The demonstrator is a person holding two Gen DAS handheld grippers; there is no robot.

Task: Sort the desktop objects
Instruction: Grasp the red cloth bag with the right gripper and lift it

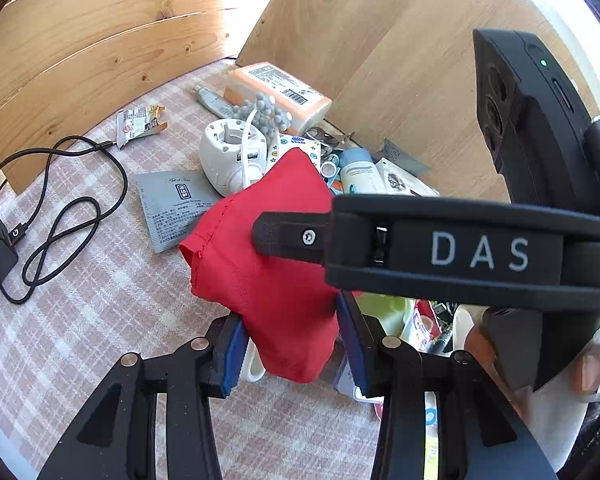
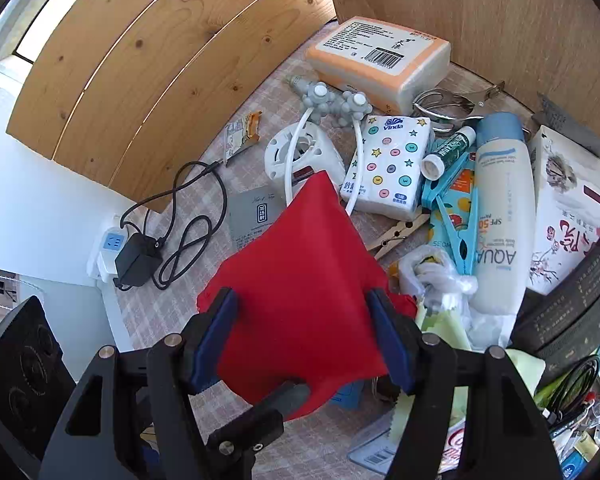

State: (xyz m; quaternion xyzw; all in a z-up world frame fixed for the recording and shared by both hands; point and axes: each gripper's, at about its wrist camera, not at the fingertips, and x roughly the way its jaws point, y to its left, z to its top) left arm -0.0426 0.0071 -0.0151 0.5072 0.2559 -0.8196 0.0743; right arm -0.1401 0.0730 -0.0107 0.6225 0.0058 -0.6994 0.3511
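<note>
Red woven cloth [image 1: 260, 264] lies bunched in a peak on the pink checked tablecloth [image 1: 100, 320], near the middle of the clutter. The left gripper [image 1: 292, 344] straddles its near end, blue pads narrowed and seemingly touching the fabric on both sides, though a real pinch is hard to confirm. The right gripper [image 2: 300, 344] stands wide around the same cloth. Farther off sits a white round gadget [image 1: 236, 156], with a black coiled cable [image 1: 60, 216] to the left.

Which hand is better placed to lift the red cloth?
Left, probably: the left tool pinches the red cloth at its narrow lower end; the right tool straddles its wide middle, grip unclear.
</note>
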